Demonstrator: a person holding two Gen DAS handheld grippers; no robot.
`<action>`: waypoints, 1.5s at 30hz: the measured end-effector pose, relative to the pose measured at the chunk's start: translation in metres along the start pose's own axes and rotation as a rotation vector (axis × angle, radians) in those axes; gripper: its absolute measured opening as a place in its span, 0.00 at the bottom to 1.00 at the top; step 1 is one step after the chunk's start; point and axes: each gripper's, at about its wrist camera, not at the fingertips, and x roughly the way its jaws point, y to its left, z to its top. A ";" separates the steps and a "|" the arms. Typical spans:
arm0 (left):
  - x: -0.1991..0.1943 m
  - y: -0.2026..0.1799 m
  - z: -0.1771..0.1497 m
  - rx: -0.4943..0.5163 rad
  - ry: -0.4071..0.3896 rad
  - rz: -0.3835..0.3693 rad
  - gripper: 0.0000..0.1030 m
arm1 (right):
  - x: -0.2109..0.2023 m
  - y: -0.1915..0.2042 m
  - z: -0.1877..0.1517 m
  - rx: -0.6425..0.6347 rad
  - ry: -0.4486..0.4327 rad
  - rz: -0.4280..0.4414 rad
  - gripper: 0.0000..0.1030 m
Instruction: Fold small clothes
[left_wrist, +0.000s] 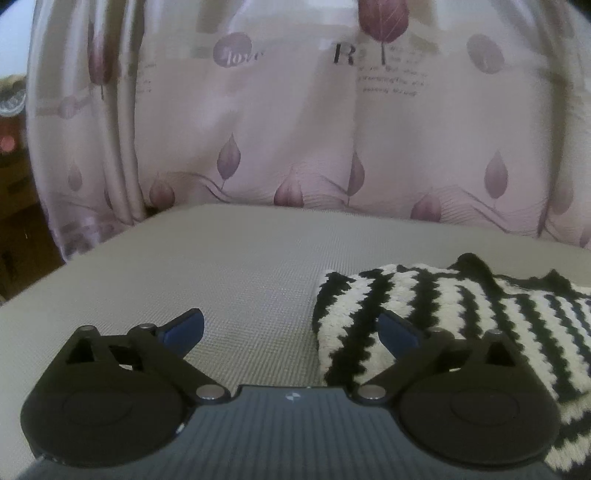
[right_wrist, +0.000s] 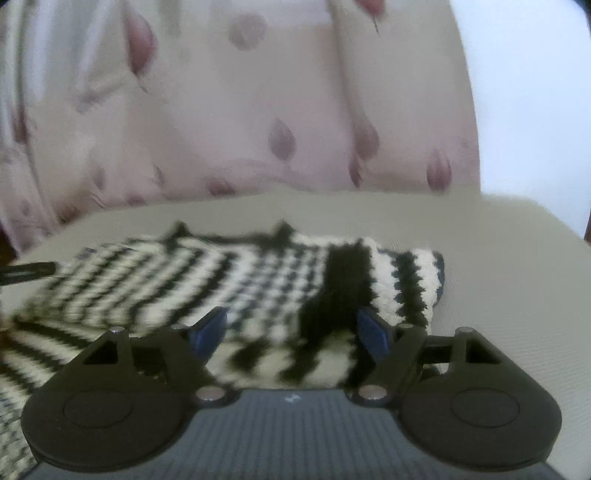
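Observation:
A small black-and-white striped knitted garment (left_wrist: 454, 317) lies on a grey-beige mat (left_wrist: 236, 266). In the left wrist view its left edge reaches just inside my left gripper (left_wrist: 291, 328), whose blue-tipped fingers (left_wrist: 184, 328) stand wide apart with nothing pressed between them. In the right wrist view the same garment (right_wrist: 207, 280) spreads under and ahead of my right gripper (right_wrist: 291, 328). Its jaws are open above the knit, a thick black band of the garment showing between them. The pads do not press the cloth.
A pale pink curtain (left_wrist: 295, 129) with purple leaf prints hangs right behind the mat's far edge. The mat (right_wrist: 498, 266) runs on bare to the right of the garment. Dark furniture (left_wrist: 14, 221) shows at the far left.

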 end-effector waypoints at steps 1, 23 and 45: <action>-0.008 0.002 -0.002 0.004 -0.009 -0.010 0.97 | -0.017 0.004 -0.004 -0.007 -0.021 0.012 0.77; -0.145 0.146 -0.072 -0.141 0.252 -0.522 0.84 | -0.231 -0.040 -0.152 0.336 -0.145 -0.022 0.80; -0.124 0.124 -0.107 -0.197 0.416 -0.800 0.27 | -0.199 -0.054 -0.152 0.473 -0.010 0.074 0.57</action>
